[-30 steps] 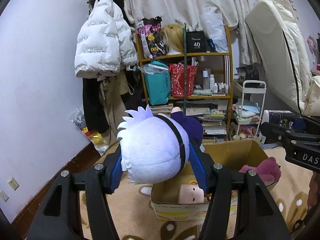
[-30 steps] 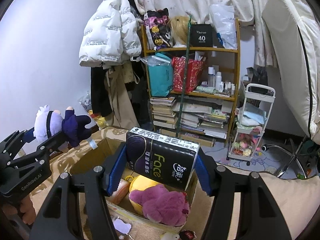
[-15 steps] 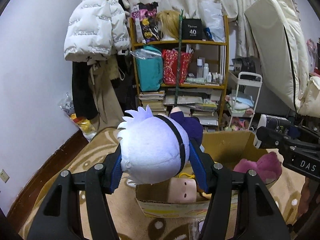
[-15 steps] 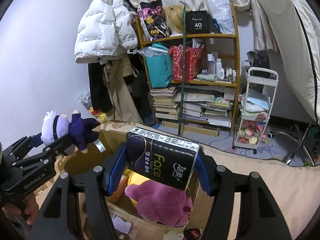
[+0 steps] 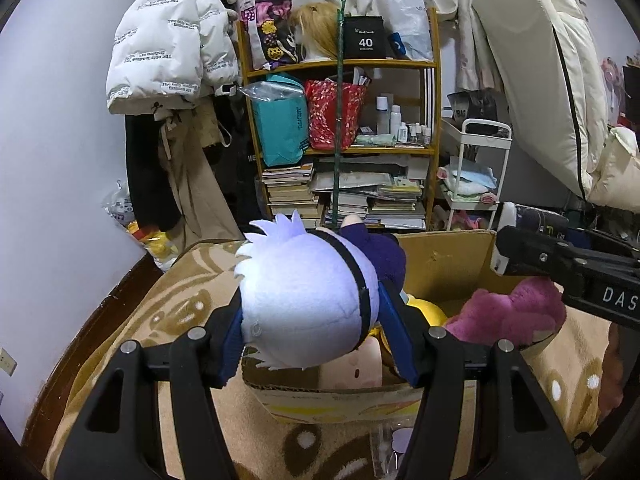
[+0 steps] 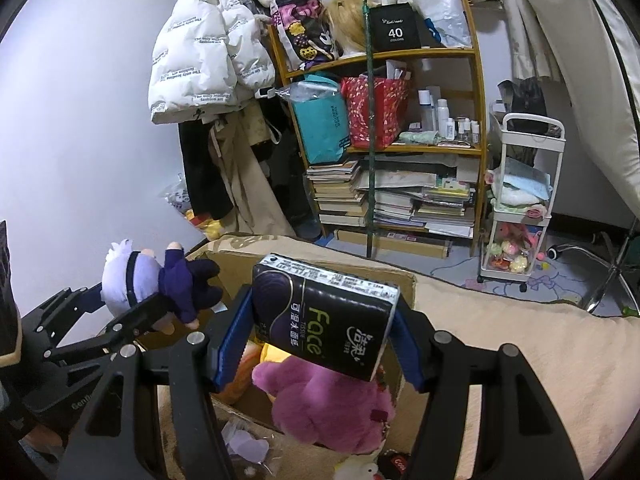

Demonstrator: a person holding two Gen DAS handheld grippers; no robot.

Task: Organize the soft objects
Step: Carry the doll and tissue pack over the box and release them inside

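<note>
My left gripper is shut on a white-haired plush doll with a dark purple body, held above the near edge of a cardboard box. The doll also shows in the right wrist view. My right gripper is shut on a black "Face" tissue pack, held over the same box. Inside the box lie a pink plush, a yellow plush and a pale plush face.
The box stands on a beige patterned blanket. Behind are a wooden shelf with bags and books, hanging coats, a white trolley and an upright mattress. Small items lie by the box.
Both grippers have moved closer to the box with their loads still held. The left view has shifted rightward and forward; the doll is now over the box's near edge.
</note>
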